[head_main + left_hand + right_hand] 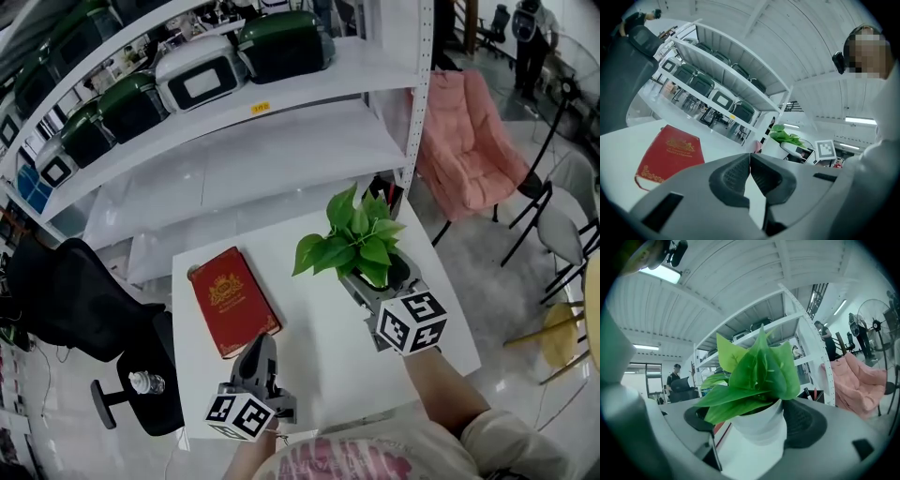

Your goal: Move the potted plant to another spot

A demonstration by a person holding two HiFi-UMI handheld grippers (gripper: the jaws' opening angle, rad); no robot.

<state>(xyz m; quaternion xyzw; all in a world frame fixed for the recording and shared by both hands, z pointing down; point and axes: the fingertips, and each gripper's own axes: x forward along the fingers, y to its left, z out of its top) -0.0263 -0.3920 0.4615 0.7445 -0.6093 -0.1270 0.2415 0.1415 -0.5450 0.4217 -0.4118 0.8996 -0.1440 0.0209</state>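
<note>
The potted plant [354, 239], green leaves in a small white pot [759, 425], hangs in my right gripper [375, 279] above the right part of the white table [309, 328]. Both black pads press the pot's sides in the right gripper view, so the gripper [757, 427] is shut on it. My left gripper [260, 361] hovers over the table's front, near the red book's corner, its pads touching with nothing between them [750, 176]. In the left gripper view the plant [786, 138] shows far right beside the right gripper's marker cube [825, 150].
A red book [232, 300] lies on the table's left half. White shelving [234, 122] with green and white cases stands behind the table. A black office chair [84, 309] is at left, a pink folding chair [473, 141] at right. A person stands far back right.
</note>
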